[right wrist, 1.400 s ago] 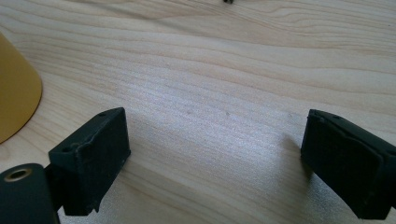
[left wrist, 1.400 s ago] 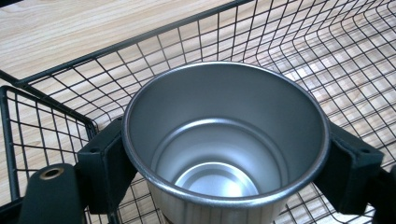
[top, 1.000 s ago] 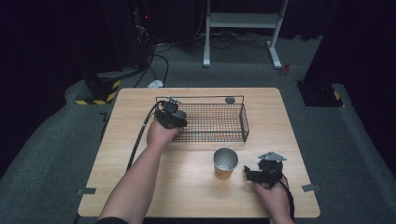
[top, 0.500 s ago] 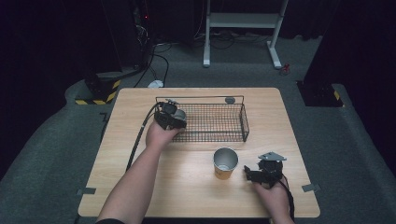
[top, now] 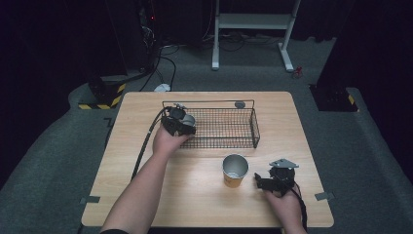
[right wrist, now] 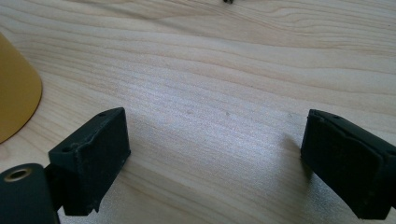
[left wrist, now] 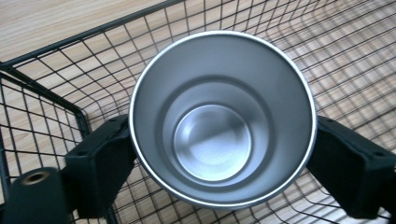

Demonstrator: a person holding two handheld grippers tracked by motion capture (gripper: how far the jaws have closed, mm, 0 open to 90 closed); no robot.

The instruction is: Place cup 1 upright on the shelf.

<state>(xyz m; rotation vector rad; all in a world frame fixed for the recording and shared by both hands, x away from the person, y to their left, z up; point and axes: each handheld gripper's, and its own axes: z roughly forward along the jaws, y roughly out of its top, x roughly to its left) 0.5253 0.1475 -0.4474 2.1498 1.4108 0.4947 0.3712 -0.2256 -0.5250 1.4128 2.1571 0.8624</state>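
Note:
A bare steel cup [left wrist: 215, 121] stands upright in the left end of a black wire basket [top: 209, 102], its mouth toward the camera. My left gripper [left wrist: 219, 140] straddles it, a jaw on each side. The jaws have just been opening, and the pads look slack against the cup's wall. In the high view the left gripper [top: 184, 124] reaches over the basket's left end above the steel cup [top: 189, 119]. A yellow cup [top: 235, 170] with a steel lining stands on the table in front of the basket. My right gripper [top: 260, 181] rests just right of it, open and holding nothing.
A small grey round object [top: 239, 104] lies on the wooden table [top: 146, 195] behind the basket. In the right gripper view the yellow cup [right wrist: 14, 88] sits at the left edge, with bare wood between the jaws of the right gripper [right wrist: 210, 135]. Basket wires [left wrist: 42, 56] surround the steel cup.

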